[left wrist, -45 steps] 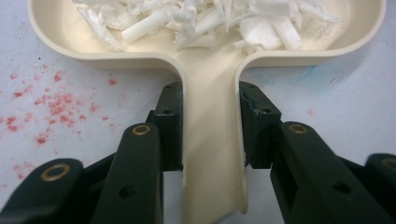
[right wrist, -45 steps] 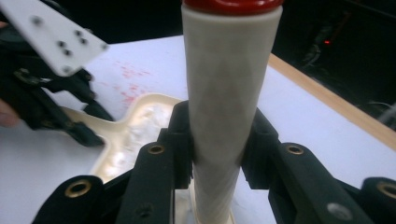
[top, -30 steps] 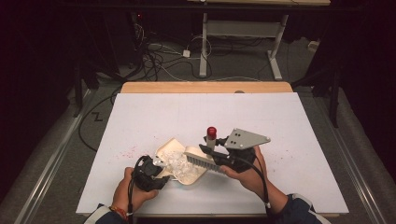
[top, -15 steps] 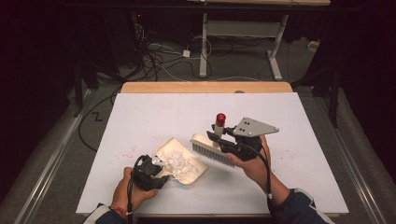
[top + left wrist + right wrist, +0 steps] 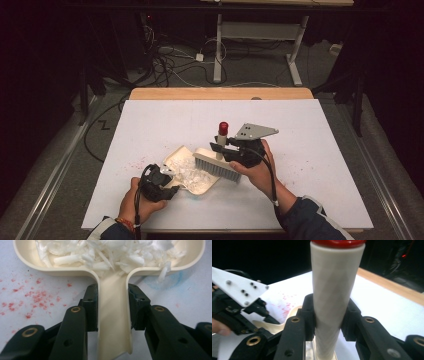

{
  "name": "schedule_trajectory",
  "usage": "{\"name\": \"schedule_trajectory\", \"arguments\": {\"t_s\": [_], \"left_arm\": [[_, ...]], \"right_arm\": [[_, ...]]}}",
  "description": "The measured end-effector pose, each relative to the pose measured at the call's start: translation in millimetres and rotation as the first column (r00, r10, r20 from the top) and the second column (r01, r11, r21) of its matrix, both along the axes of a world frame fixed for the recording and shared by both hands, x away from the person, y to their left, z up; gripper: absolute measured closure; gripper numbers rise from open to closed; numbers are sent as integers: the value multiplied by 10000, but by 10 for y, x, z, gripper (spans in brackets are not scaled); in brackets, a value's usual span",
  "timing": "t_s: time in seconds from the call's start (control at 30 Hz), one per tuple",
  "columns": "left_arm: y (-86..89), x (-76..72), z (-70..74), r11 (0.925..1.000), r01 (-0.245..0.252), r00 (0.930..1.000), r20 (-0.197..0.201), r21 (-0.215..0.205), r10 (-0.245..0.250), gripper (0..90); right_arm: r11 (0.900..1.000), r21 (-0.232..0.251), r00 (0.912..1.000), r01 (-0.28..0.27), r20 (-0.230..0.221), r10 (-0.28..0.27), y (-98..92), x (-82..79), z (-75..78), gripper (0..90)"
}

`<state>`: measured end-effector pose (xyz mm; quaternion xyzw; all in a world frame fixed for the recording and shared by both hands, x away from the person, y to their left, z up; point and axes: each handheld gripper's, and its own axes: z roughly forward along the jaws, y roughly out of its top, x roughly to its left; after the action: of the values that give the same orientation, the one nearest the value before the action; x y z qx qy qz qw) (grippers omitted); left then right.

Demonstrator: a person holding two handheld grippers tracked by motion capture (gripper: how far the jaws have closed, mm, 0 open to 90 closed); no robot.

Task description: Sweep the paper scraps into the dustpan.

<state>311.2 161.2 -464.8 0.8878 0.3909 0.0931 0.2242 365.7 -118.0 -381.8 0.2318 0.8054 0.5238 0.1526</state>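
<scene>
A cream dustpan (image 5: 176,156) lies on the white sheet, heaped with white shreds (image 5: 192,175). My left gripper (image 5: 169,181) is shut on the pan's flat handle (image 5: 113,322), one jaw on each side, and the shreds (image 5: 107,252) fill the pan ahead. My right gripper (image 5: 220,148) is shut on the upright, red-capped handle (image 5: 334,290) of a hand brush. The brush's bristles (image 5: 216,169) rest at the pan's right edge. The right gripper view also takes in the left gripper (image 5: 237,312) and part of the dustpan (image 5: 272,326).
Red specks (image 5: 134,163) dot the white sheet (image 5: 300,130) to the left of the pan and appear again (image 5: 37,297) beside the handle. A wooden table edge (image 5: 220,93) borders the far side. Cables and a desk frame lie on the floor beyond.
The right gripper carried the brush up and to the right away from the pan, then brought it back left and down to the pan's right edge. The left gripper and pan stayed put.
</scene>
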Motion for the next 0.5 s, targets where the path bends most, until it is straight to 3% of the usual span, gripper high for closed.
{"name": "schedule_trajectory", "arguments": {"t_s": [0.2, 0.3, 0.37, 0.5], "left_arm": [[4, -1, 1, 10000, 10, 10000, 10, 29, -10, 633], [-1, -6, 0, 10000, -6, 10000, 34, 53, 6, 634], [2, -7, -2, 10000, -18, 10000, 38, 32, 17, 633], [2, -8, -3, 10000, -48, 10000, 37, -7, 48, 633]], "right_arm": [[9995, -266, 9993, 190, 336, -181, -154, -65, 119, 699], [9968, -787, 9990, 142, 424, -109, -168, -80, 115, 698], [9948, -1013, 9997, 37, 235, -13, -168, -84, 93, 698], [9975, -683, 9994, -199, 271, 218, -180, -121, 172, 698]]}}
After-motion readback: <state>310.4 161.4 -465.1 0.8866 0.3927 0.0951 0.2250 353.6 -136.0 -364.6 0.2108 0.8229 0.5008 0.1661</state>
